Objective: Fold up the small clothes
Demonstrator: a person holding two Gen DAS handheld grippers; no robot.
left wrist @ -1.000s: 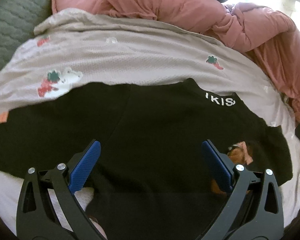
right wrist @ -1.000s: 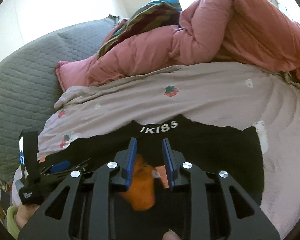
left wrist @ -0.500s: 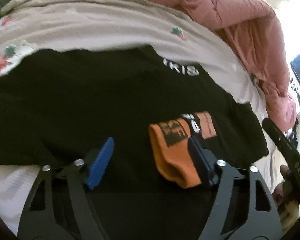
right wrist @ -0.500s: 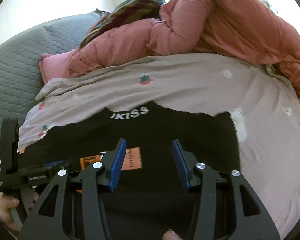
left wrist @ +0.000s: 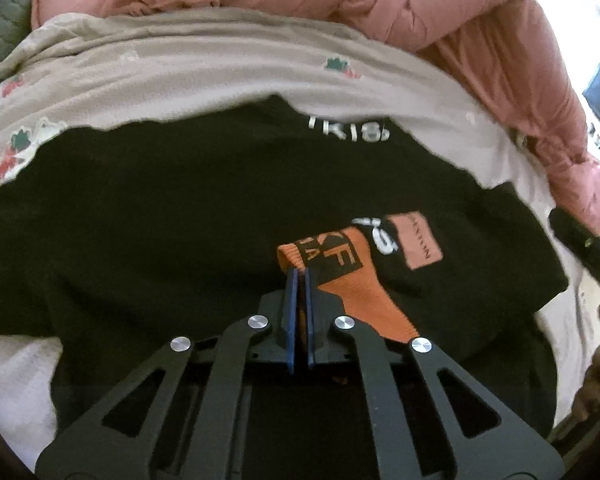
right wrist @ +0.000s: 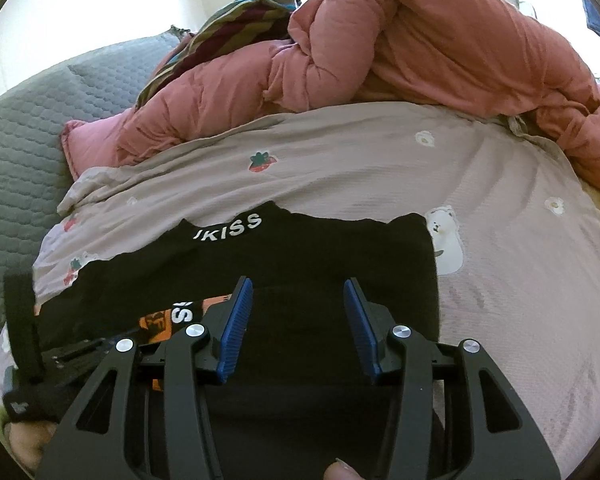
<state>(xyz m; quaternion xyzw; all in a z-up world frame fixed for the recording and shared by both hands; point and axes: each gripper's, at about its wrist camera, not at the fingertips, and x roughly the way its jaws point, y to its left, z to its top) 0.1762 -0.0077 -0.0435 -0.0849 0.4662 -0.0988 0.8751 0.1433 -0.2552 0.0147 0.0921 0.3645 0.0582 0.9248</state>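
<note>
- Pinched together, the blue pads of the left gripper (left wrist: pixel 299 276) clamp the cuff edge of the orange sock (left wrist: pixel 342 280).
- That sock lies on the black garment (left wrist: pixel 160 208), right of the garment's middle, below its white lettering.
- Right gripper (right wrist: pixel 298 288) hovers over the black garment with its fingers (right wrist: pixel 236 324) spread wide, holding nothing.
- Under the black garment, a beige strawberry-print sheet (right wrist: pixel 360 168) is spread; a pink duvet (right wrist: pixel 420 40) is heaped beyond it, a grey quilted cushion (right wrist: pixel 20 140) to the left.
- Both grippers point forward across the garment.
</note>
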